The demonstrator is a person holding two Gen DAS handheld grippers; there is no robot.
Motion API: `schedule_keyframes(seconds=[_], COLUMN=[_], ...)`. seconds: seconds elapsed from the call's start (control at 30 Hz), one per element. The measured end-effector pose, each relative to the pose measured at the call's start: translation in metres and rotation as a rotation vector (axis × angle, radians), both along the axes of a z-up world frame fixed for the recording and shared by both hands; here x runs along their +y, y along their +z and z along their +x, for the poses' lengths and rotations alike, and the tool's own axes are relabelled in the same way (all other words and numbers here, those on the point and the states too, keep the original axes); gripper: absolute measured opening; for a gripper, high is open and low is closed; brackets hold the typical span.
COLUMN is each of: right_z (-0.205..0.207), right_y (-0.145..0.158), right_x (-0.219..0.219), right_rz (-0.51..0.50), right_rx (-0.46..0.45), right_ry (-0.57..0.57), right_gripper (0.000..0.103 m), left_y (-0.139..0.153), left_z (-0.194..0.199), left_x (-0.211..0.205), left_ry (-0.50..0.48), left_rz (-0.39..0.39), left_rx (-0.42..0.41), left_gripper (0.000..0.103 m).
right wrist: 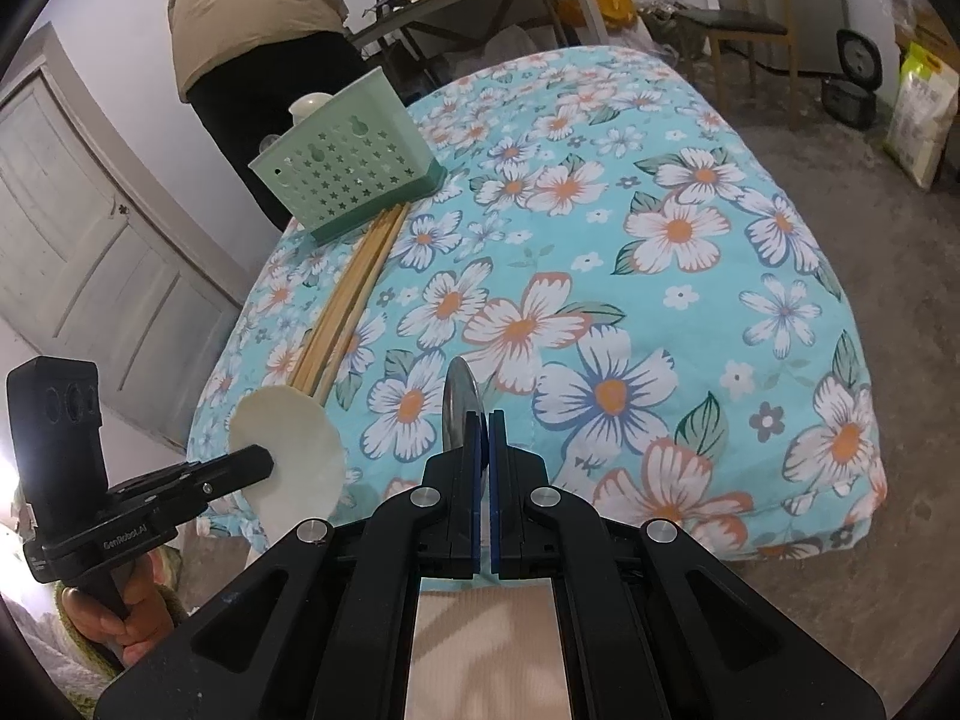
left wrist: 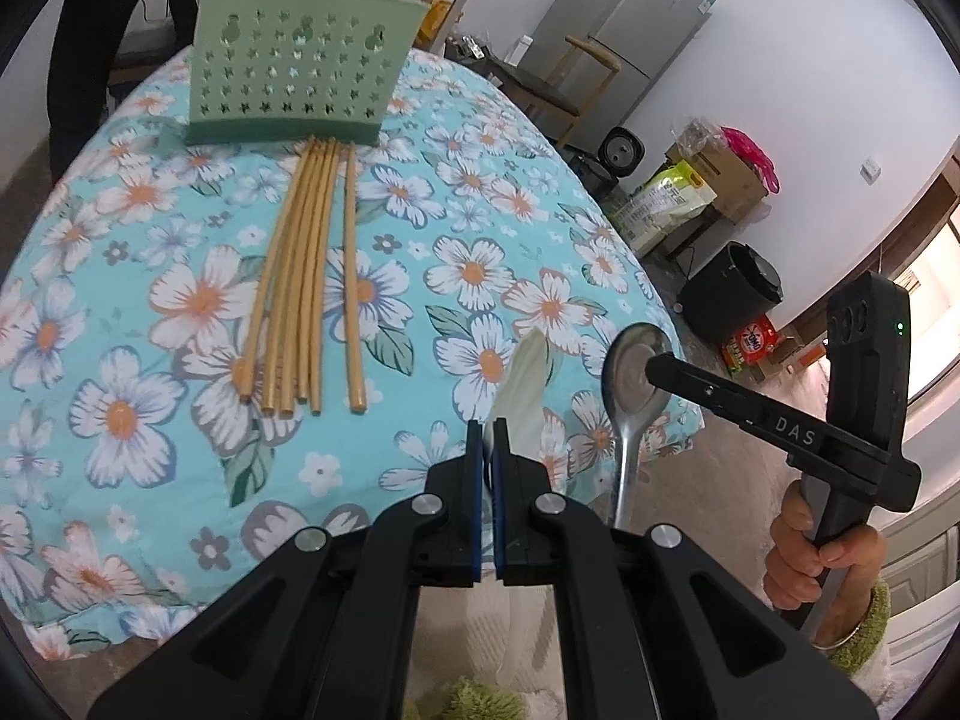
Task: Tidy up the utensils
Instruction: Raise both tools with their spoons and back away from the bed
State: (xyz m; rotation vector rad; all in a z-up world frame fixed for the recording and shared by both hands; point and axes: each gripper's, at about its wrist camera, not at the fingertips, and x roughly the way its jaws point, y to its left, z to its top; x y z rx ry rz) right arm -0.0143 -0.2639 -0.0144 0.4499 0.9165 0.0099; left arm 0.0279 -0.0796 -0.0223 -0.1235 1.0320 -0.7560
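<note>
The left tongs [left wrist: 493,429] are clamped tight on a white spoon [left wrist: 521,381] whose bowl sticks out ahead of the tips, while the right tongs [right wrist: 485,420] pinch a metal spoon [right wrist: 459,405] the same way, both raised over the flowered worktop [left wrist: 150,276]. Farther off on the cloth, well apart from both tongs, a fan of wooden chopsticks [left wrist: 312,276] lies with its far ends touching the foot of the green perforated holder [left wrist: 300,78].

A floral-clothed table [left wrist: 480,192] bears a green holder [left wrist: 300,66] and wooden chopsticks [left wrist: 312,276].
</note>
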Motion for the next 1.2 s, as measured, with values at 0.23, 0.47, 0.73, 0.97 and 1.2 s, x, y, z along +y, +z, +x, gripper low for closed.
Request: schedule_keyframes(seconds=[0.23,0.47,0.73,0.97,1.2], right_z=[-0.006,-0.008,-0.010,-0.013,-0.013], right_y=[0.002,0.001,0.002,0.006,0.009], right_x=[0.012,0.019,0.022,0.021,0.022], right_rz=[0.015,0.032,0.048,0.053,0.071], right_rx=[-0.019,-0.027,-0.042,-0.056,-0.071], right_ry=[0.021,0.044,0.054,0.057,0.067], right_gripper=[0.000,0.000,0.000,0.000,0.000], left_y=[0.012,0.014,0.016,0.013,0.011], left_z=[-0.013,-0.018,-0.024,-0.025,-0.023], left_x=[0.006,0.006,0.003,0.002,0.006], left_ry=[0.026,0.046,0.041,0.038,0.036], left_rz=[0.057,0.112,0.139,0.139,0.125], left_rx=[-0.070,-0.095,-0.115,-0.108,-0.105], left_gripper=[0.002,0.002,0.002,0.002,0.002])
